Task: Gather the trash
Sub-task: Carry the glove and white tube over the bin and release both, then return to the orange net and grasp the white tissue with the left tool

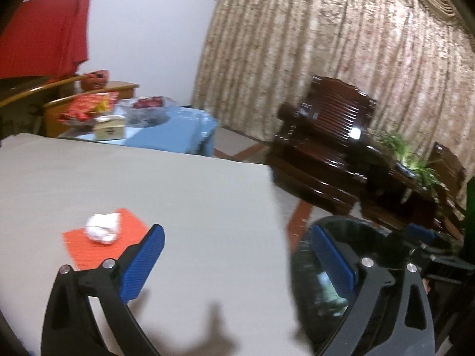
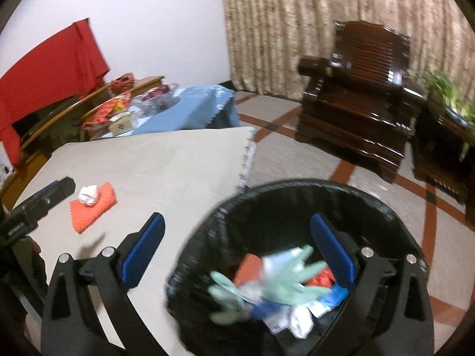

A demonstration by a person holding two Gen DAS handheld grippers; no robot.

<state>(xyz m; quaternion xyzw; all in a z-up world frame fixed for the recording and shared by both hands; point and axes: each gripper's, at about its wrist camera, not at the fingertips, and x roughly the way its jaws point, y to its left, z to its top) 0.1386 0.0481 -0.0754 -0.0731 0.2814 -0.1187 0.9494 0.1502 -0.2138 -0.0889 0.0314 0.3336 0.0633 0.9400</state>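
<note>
Both views blurred, esp. at edges. Left gripper (image 1: pixel 237 259): blue-padded jaws spread wide, nothing betw. them; it hangs over the near corner of the grey cloth-covered table (image 1: pixel 178 184), one finger over the table, the other over the bin. Right gripper (image 2: pixel 237 253): jaws likewise wide apart, empty, poised above the round black bag-lined trash bin (image 2: pixel 297 195), which stands on the tiled floor just beside the table corner. Trash still on the table: a crumpled white paper wad (image 1: pixel 102 227), lumpy, creased, approx. ball-shaped, sitting on a flat orange textured rectangular sheet (image 1: pixel 130 231), wad overlapping the sheet's far-left part; both lie towards the left of the tabletop, well apart from the bin, ahead-left of the left gripper. Same pair in right wrist view: wad (image 2: pixel 88 195) on sheet (image 2: pixel 98 207), w/ the left gripper body close beside them at the frame's left edge. In the bin: pale green rubber glove (image 2: pixel 285 279), fingers splayed, uppermost on the pile; under/around it blue plastic wrappers (image 2: pixel 338 292), an orange sheet piece (image 2: pixel 248 267), red scrap, white crumpled paper (image 2: pixel 299 323). Exact count of items in bin cannot be told, too blurred. Background: dark wooden armchair (image 2: pixel 356 95), patterned beige curtain (image 1: pixel 326 44), blue-clothed side table (image 2: pixel 190 112) w/ clutter.
</note>
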